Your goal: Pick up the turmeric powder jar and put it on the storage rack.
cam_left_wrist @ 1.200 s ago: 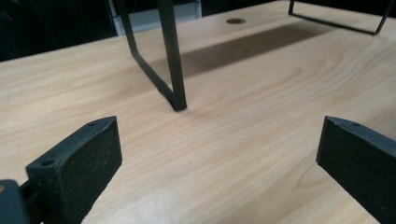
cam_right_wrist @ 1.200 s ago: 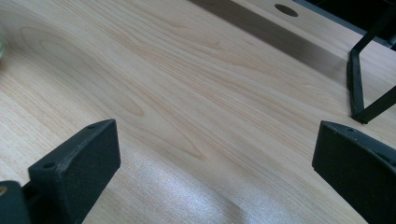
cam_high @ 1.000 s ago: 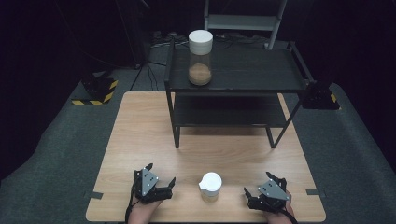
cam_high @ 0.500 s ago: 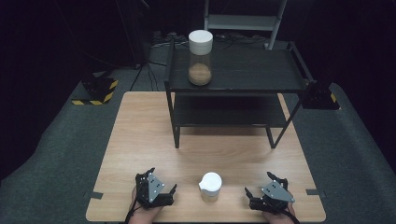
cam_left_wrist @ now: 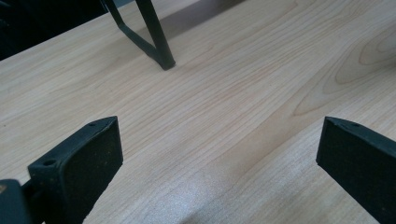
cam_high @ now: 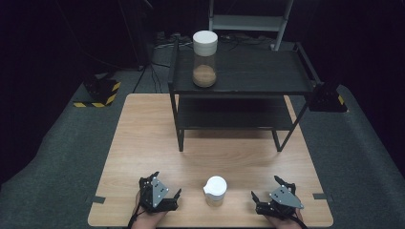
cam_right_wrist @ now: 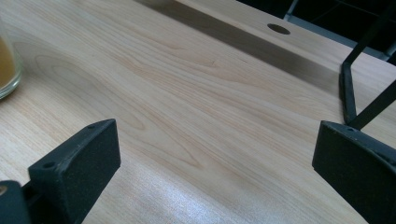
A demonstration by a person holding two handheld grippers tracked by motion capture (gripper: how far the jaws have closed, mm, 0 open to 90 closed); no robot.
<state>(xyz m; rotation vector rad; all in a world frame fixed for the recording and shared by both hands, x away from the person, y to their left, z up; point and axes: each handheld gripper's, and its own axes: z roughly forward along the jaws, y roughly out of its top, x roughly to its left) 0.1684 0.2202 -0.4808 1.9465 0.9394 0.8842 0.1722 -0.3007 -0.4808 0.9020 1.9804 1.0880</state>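
Standing upright, white-lidded glass jar (cam_high: 215, 191), amber contents, unheld

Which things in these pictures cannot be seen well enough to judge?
- Small jar, high view: its white lid covers the contents from above.
- Same jar, right gripper view: cut off by the left edge.
- Lower shelf of the rack, high view: in shadow beneath the top shelf.
- Tall jar: brown filling too small to identify.
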